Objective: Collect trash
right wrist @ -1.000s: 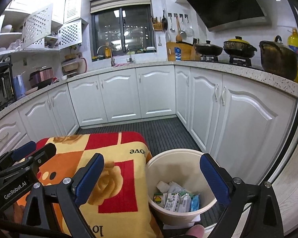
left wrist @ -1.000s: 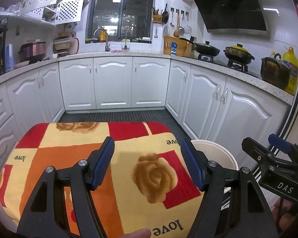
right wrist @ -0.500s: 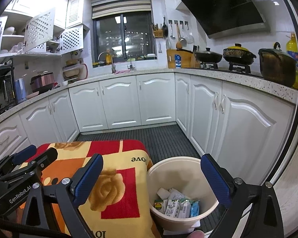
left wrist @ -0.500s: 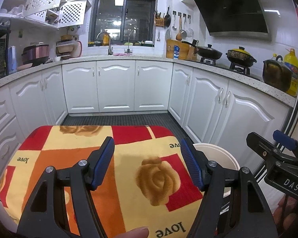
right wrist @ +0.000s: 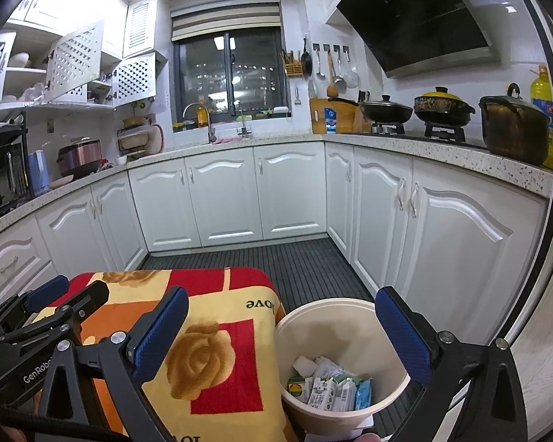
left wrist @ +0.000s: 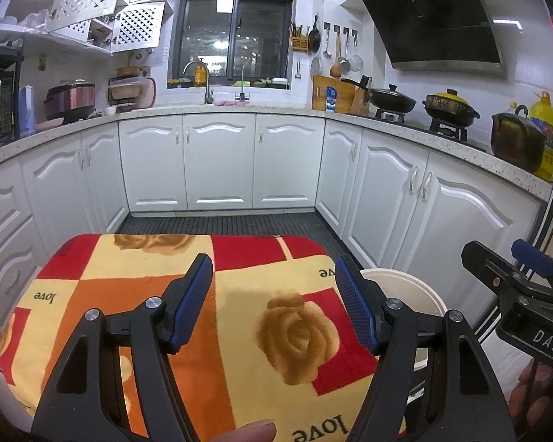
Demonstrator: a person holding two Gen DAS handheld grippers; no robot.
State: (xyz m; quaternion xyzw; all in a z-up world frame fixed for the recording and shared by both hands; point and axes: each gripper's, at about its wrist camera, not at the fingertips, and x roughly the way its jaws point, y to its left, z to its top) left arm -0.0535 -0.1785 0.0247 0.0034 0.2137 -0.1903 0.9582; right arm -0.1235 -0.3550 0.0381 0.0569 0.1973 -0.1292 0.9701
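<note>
Both claws are spread wide, holding nothing. The trash [right wrist: 328, 386] sits down in the bin [right wrist: 350, 309], right under the right claw [right wrist: 282, 329]; the left claw [left wrist: 274, 304] hangs over the cloth [left wrist: 129, 276], so right is nearer.

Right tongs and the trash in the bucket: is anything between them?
No. In the right wrist view the open right tongs hang above the bucket, and only its bare inner wall separates them from the trash.
</note>
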